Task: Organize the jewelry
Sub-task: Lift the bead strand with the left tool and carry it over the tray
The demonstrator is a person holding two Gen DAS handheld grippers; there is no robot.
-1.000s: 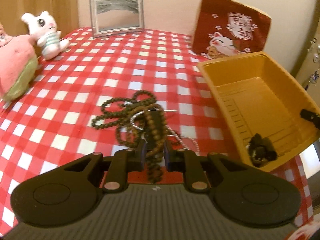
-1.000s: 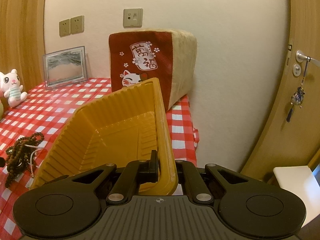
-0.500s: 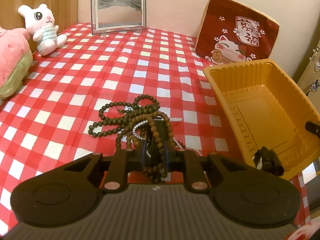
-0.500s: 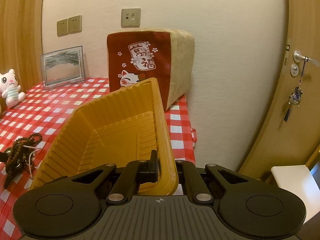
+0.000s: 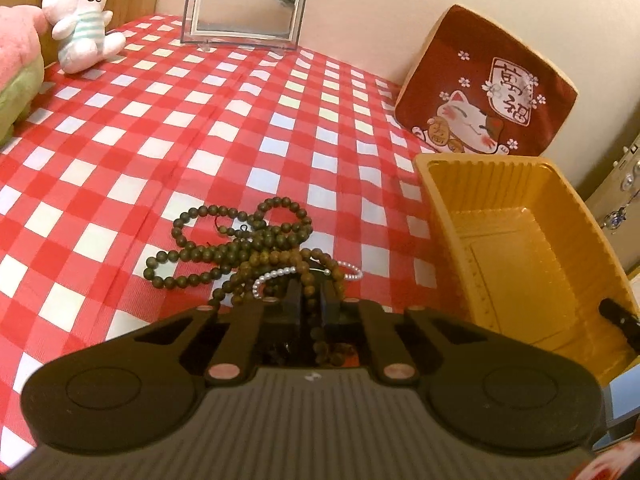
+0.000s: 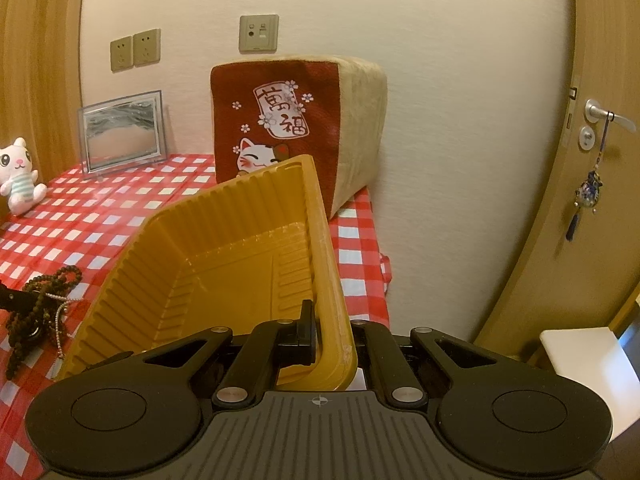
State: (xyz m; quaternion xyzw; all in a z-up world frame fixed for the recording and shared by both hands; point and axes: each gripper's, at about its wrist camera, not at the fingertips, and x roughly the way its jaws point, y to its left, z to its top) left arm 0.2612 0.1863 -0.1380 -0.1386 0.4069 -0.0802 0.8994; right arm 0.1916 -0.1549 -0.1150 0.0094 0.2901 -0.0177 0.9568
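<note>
On the checked surface (image 5: 168, 128), the left hand-held gripper (image 5: 313, 300) was closing its jaws on a strand from the tangled bead necklaces (image 5: 240, 244). Further right, the right hand-held gripper (image 6: 330, 334) was clamped tight on the tilted yellow tray's (image 6: 240, 264) rim.

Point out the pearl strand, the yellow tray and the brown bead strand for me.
pearl strand (image 5: 276, 275): left wrist view, on its white loop.
yellow tray (image 6: 224, 276): right wrist view, on its ribbed inner floor.
brown bead strand (image 5: 310, 280): left wrist view, on beads between the fingers.
</note>
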